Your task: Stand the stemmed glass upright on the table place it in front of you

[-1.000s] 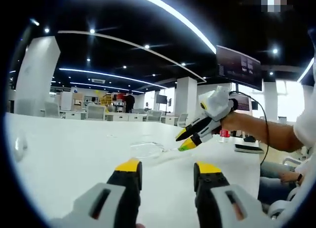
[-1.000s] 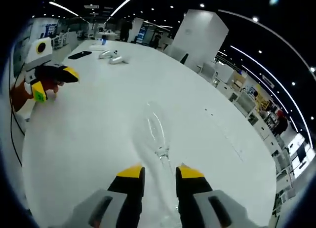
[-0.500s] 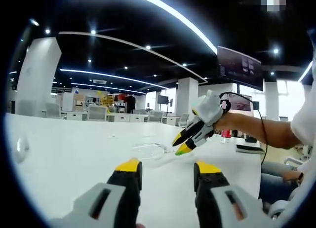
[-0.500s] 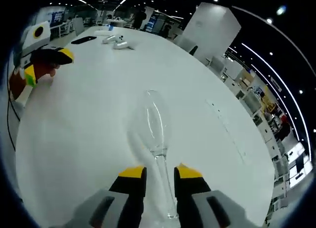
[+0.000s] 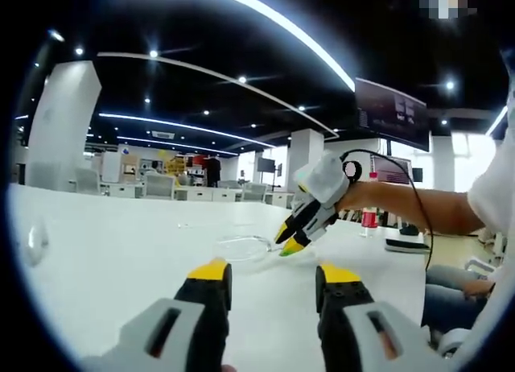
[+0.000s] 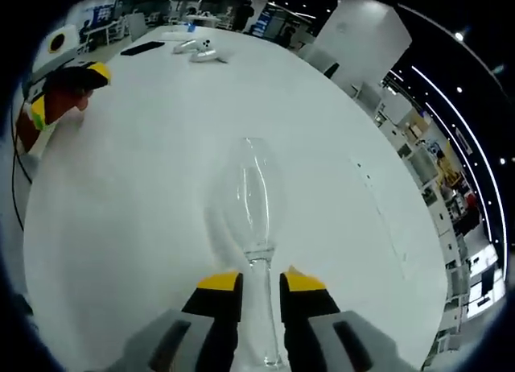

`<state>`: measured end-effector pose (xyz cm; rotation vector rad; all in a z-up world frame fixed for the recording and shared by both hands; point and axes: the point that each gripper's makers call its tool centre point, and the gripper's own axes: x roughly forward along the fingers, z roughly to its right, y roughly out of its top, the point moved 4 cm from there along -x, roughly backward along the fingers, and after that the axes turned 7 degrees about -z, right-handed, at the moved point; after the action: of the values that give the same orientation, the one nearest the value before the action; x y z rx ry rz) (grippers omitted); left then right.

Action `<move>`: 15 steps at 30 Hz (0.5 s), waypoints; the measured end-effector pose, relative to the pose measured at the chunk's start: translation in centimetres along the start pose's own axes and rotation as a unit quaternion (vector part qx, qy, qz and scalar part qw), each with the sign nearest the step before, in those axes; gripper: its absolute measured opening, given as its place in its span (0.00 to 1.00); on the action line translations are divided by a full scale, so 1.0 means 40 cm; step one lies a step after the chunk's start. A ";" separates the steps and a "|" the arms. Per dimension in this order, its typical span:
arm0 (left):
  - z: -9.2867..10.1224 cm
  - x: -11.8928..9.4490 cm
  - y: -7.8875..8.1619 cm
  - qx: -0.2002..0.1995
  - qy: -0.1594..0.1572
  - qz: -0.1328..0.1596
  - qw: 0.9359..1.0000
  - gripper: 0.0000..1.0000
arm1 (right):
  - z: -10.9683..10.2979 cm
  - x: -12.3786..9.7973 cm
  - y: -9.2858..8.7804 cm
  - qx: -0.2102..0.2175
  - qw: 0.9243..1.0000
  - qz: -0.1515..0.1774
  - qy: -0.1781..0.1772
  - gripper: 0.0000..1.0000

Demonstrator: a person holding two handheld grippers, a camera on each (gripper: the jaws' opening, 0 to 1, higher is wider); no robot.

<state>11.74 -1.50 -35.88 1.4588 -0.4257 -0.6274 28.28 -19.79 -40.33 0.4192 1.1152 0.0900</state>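
Note:
The clear stemmed glass (image 6: pixel 251 203) lies on its side on the white table (image 6: pixel 121 187), bowl pointing away from me and foot near the bottom of the right gripper view. My right gripper (image 6: pixel 261 280) straddles the stem just below the bowl. Its jaws are narrowly open, and a thin gap shows on each side of the stem. In the left gripper view the glass (image 5: pixel 241 246) shows as a faint outline on the table, with the right gripper (image 5: pixel 286 239) tipped down at its near end. My left gripper (image 5: pixel 272 274) hovers open and holds nothing.
A person's arm (image 5: pixel 402 207) and cable reach in from the right. A phone (image 6: pixel 142 47) and small white items (image 6: pixel 201 50) lie at the far end of the table. The table edge runs along the right (image 6: pixel 418 251), and bare table surrounds the glass.
My right gripper slid forward along the glass until the stem lay between its jaws, and the jaws narrowed. In the left gripper view it moved left and down toward the glass. The left gripper stayed still.

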 end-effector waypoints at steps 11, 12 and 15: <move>-0.008 -0.007 0.001 -0.002 0.006 0.003 1.000 0.42 | 0.004 0.027 -0.002 -0.012 1.000 -0.024 0.015 0.20; -0.008 -0.007 0.001 -0.002 0.006 0.003 1.000 0.42 | 0.004 0.028 -0.001 -0.013 1.000 -0.024 0.016 0.20; -0.008 -0.006 0.000 -0.002 0.007 0.002 1.000 0.42 | 0.007 0.032 0.002 -0.008 0.999 -0.028 0.018 0.20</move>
<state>11.77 -1.09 -35.89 1.4580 -0.4158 -0.6147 29.11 -19.43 -41.28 0.3737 1.1598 0.0578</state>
